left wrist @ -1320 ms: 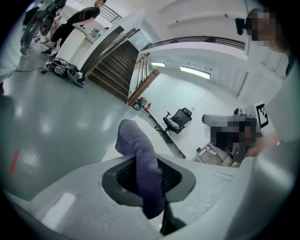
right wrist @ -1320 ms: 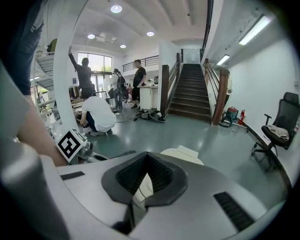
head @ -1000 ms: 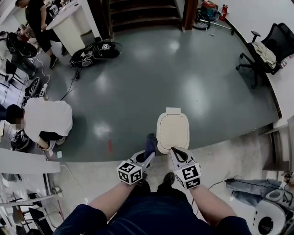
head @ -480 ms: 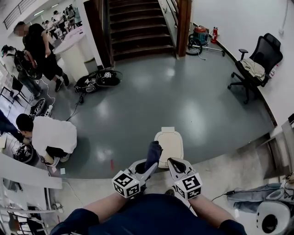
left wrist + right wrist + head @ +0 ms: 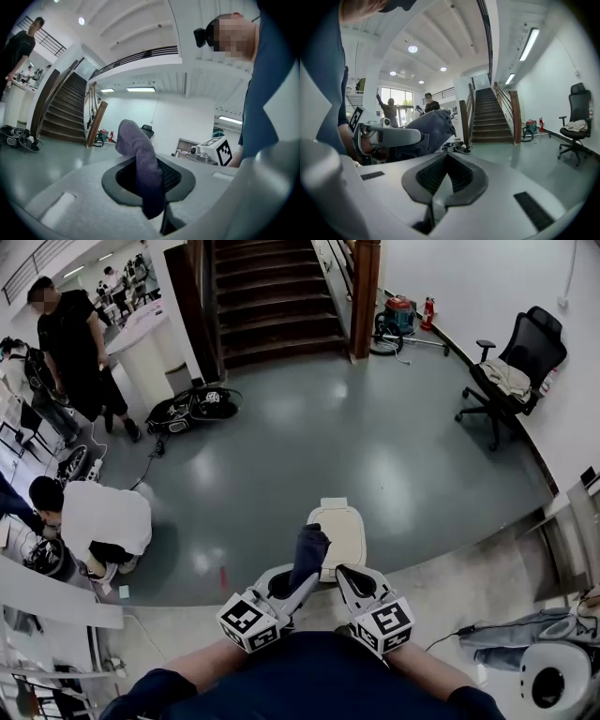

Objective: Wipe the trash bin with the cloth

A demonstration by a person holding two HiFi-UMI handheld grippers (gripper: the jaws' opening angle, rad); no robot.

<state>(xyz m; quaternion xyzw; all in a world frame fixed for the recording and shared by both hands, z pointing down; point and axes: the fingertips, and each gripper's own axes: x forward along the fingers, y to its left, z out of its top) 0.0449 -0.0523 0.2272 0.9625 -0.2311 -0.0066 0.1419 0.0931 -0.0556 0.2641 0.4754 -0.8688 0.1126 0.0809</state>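
The trash bin (image 5: 341,527), cream with a closed lid, stands on the grey floor just ahead of both grippers. My left gripper (image 5: 298,579) is shut on a dark purple-blue cloth (image 5: 307,554), which sticks up from the jaws beside the bin's left edge. In the left gripper view the cloth (image 5: 139,161) hangs folded over the left gripper (image 5: 151,180). My right gripper (image 5: 347,572) is held close to the bin's near edge, shut, with nothing between its fingers. In the right gripper view the right gripper (image 5: 444,174) stands level, with the cloth (image 5: 429,131) to its left.
A staircase (image 5: 272,292) rises at the back. A black office chair (image 5: 511,367) stands at the right and a black bag (image 5: 195,407) lies on the floor. A person crouches (image 5: 94,517) at the left and another stands (image 5: 70,338). Cables and grey fabric (image 5: 511,629) lie at lower right.
The view has risen and pulled back, so the bin looks smaller and farther off. Both grippers have come nearer to my body; the cloth now stands higher in the left gripper.
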